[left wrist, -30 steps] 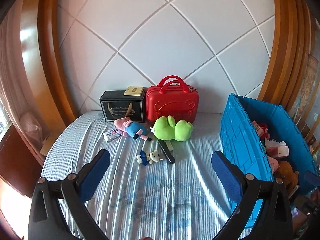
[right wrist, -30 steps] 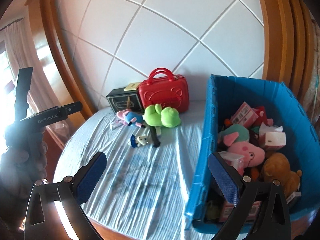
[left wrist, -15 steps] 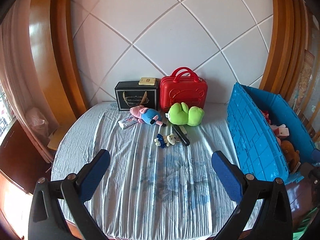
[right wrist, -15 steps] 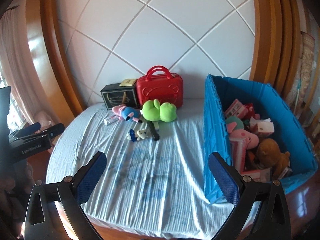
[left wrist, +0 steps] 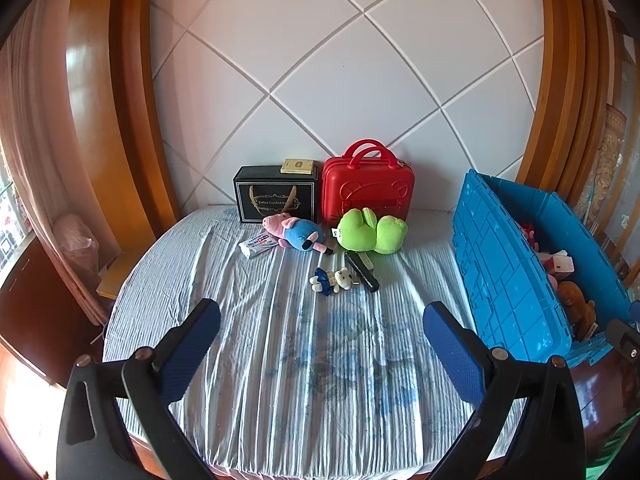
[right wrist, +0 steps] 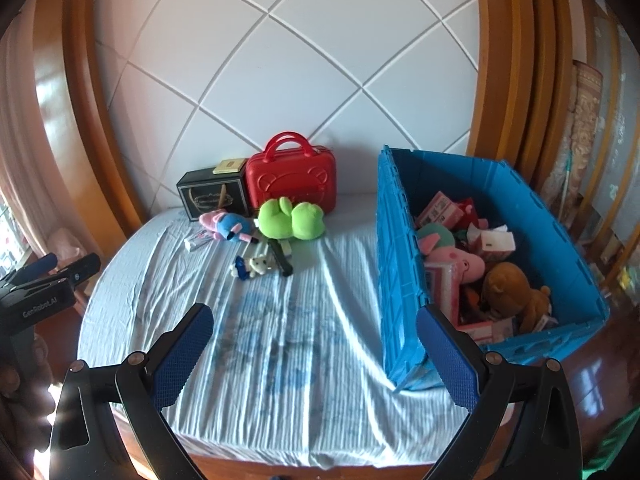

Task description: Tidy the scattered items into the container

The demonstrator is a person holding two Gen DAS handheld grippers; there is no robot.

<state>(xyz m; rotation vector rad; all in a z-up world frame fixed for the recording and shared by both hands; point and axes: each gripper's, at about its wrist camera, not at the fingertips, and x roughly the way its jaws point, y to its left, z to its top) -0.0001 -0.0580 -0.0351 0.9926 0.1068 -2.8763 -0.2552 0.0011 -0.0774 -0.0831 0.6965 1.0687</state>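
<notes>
1. The blue crate [right wrist: 400,280] stands at the right edge of the bed [left wrist: 280,360], open at the top, its long axis running from the near edge toward the headboard. It holds a pink pig toy [right wrist: 452,254], a brown bear [right wrist: 512,292] and several small boxes [right wrist: 496,242].
2. The loose things lie together near the far edge of the bed, left of the crate and well apart from it.
3. A green plush [left wrist: 370,230] lies nearest the far edge, just in front of a red case [left wrist: 366,192].
4. A pig doll in blue [left wrist: 296,232] lies to its left, long axis across the bed, head toward the left edge; a tube [left wrist: 258,244] lies just beside the head.
5. A black bar [left wrist: 362,272] points from the green plush toward the near edge, angled slightly right; a tiny bear doll [left wrist: 334,280] lies just beside its left side.
6. A black box [left wrist: 276,196] stands left of the red case, against the headboard, with a small yellow pack [left wrist: 298,166] on top.
7. The left gripper [left wrist: 320,336] and right gripper [right wrist: 314,340] are both spread wide, holding nothing, above the bare near half of the bed; nothing lies between them and the toys.
</notes>
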